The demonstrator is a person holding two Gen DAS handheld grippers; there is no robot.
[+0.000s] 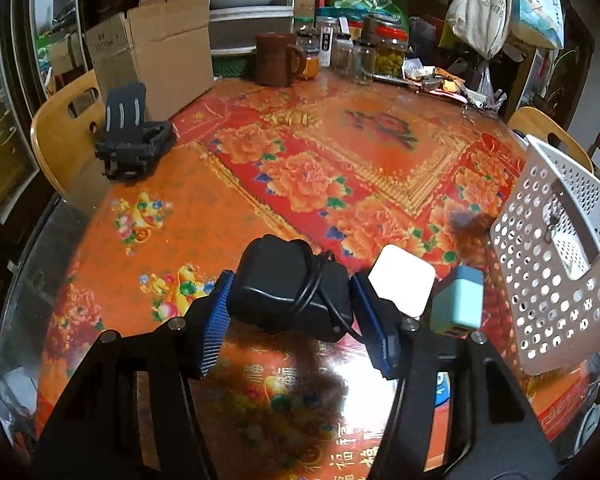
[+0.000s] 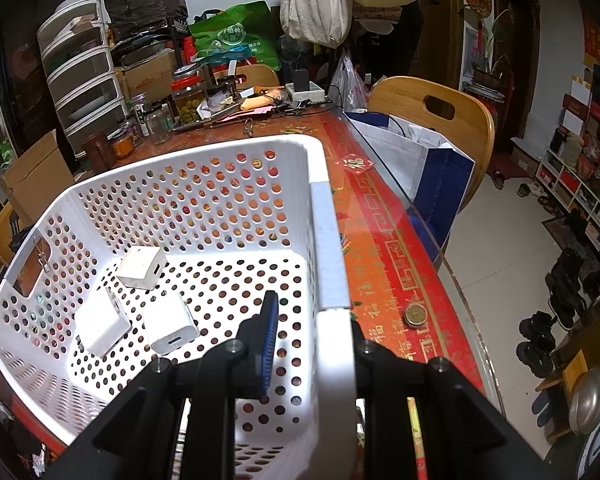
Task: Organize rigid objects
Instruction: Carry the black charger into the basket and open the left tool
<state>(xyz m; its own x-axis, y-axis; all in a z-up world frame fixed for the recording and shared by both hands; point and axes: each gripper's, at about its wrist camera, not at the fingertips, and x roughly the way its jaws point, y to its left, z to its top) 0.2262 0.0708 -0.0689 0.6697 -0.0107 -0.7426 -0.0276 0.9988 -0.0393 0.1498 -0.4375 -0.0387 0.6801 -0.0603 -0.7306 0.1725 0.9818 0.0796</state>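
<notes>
Glossy floral tabletop (image 1: pixel 300 184), perforated plastic basket (image 2: pixel 204 184)

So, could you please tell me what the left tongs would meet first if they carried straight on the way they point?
Probably only the tablecloth. The left tongs grip the black adapter; the table beyond looks free up to the brown mug, though depth is unclear.
</notes>
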